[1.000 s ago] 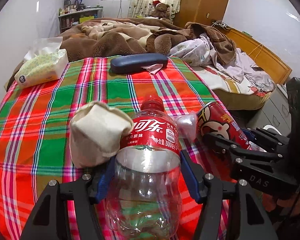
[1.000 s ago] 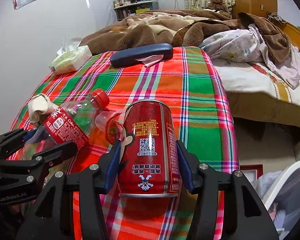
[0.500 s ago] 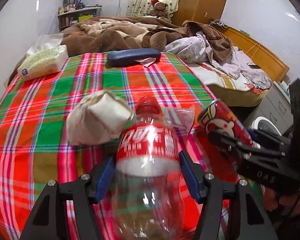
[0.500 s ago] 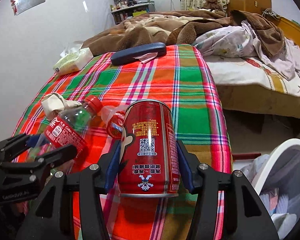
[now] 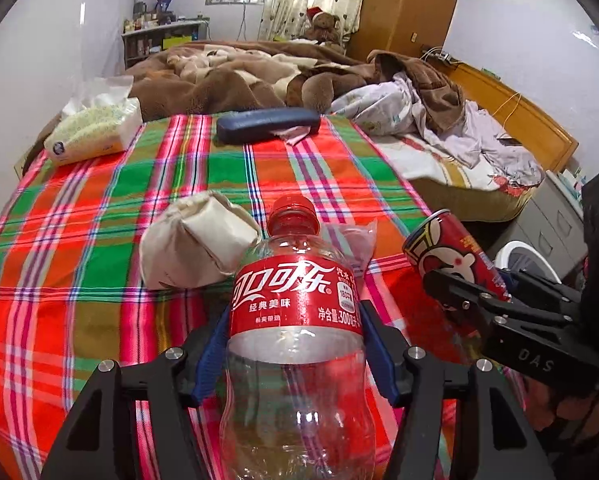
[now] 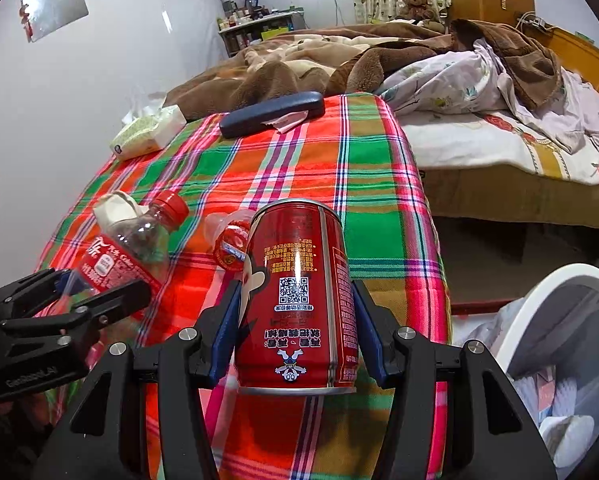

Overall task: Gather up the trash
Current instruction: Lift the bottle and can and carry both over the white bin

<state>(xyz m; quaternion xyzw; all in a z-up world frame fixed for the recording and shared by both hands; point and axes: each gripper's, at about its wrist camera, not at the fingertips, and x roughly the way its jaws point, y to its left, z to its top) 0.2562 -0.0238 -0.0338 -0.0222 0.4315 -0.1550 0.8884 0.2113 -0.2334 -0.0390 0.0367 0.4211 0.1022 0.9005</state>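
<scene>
While the left gripper (image 5: 295,354) pinches an empty cola bottle (image 5: 297,320) between its blue pads, the right gripper (image 6: 297,330) clamps a red can (image 6: 299,296). Both items are above the plaid cloth (image 5: 99,208). A crumpled paper bag (image 5: 195,244) lies just beside the bottle. A white bin (image 6: 547,308) sits at the lower right.

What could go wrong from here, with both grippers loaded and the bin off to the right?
The left gripper pinches a thin, empty cola bottle; it may buckle and slip. The right gripper holds the red can level, so leftover liquid might spill. The white bin already holds trash, and drops could bounce out.
</scene>
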